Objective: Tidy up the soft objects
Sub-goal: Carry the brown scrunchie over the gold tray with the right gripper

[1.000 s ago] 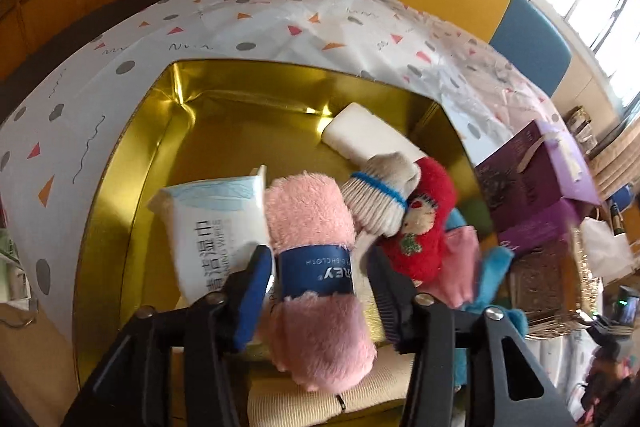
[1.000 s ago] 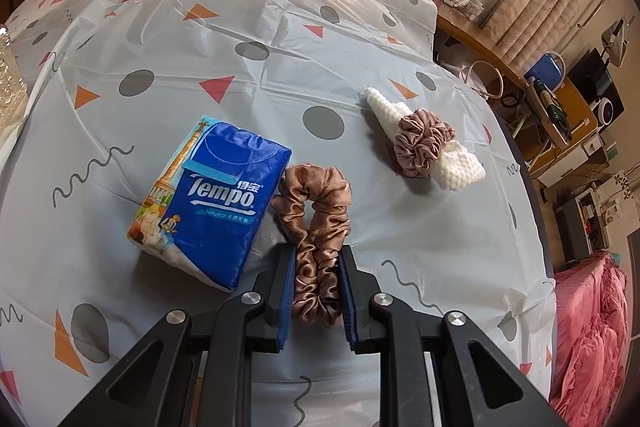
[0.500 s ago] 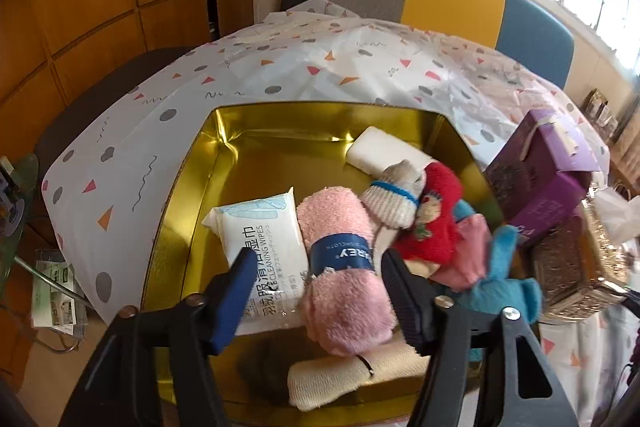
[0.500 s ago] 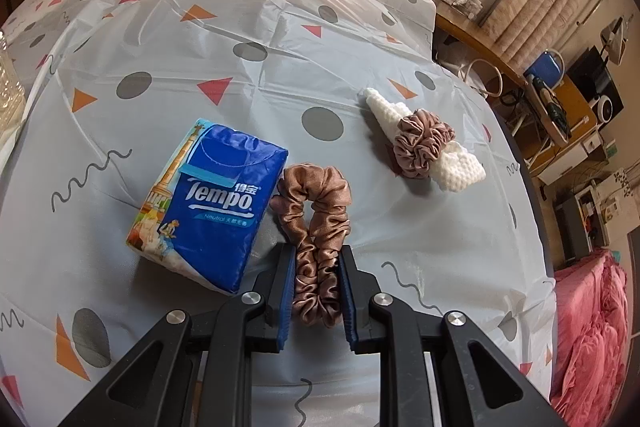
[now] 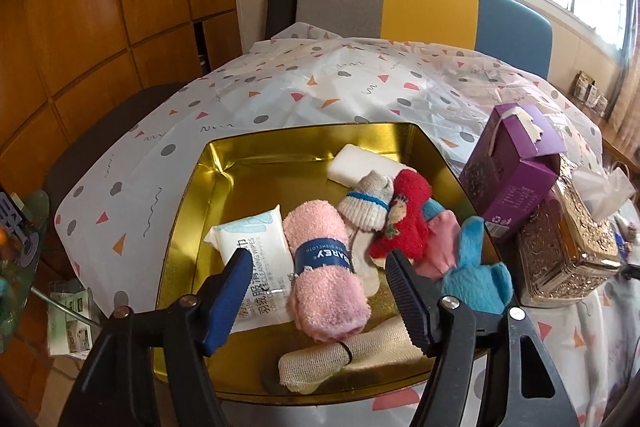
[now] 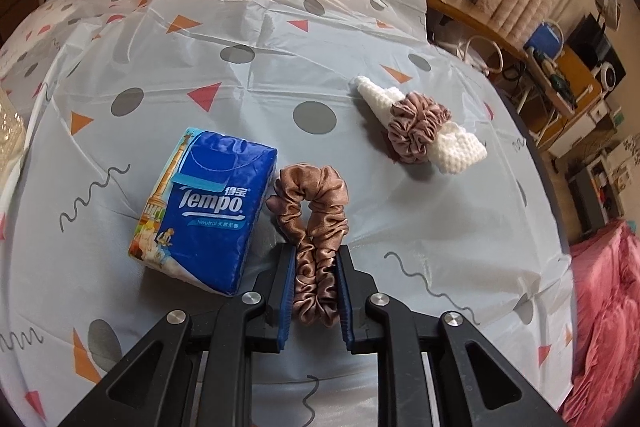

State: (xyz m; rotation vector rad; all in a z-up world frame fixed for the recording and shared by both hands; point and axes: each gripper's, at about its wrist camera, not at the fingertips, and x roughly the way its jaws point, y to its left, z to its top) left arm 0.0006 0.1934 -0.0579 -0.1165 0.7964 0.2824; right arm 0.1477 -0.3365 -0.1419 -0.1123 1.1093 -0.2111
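Observation:
In the left wrist view a gold tin (image 5: 192,211) holds a pink rolled cloth (image 5: 326,269), a wipes pack (image 5: 256,263), a white bar (image 5: 360,167), a grey sock (image 5: 366,203), a red sock (image 5: 406,223), blue and pink soft pieces (image 5: 476,275) and a cream rolled cloth (image 5: 344,357). My left gripper (image 5: 316,275) is open and empty above the tin's near side. In the right wrist view my right gripper (image 6: 316,267) is shut on a brown satin scrunchie (image 6: 310,211), beside a blue Tempo tissue pack (image 6: 206,211). A second scrunchie on a white knitted piece (image 6: 420,125) lies farther right.
A purple box (image 5: 516,175) and an ornate gold tissue box (image 5: 568,239) stand right of the tin. A patterned plastic cloth (image 6: 240,75) covers the table. A chair (image 5: 420,7) stands behind. The table's right edge drops to a pink bedspread (image 6: 604,307).
My left gripper has drawn back and up from the pink rolled cloth, which stays in the tin. My right gripper stays shut on the scrunchie, with the view shifted slightly.

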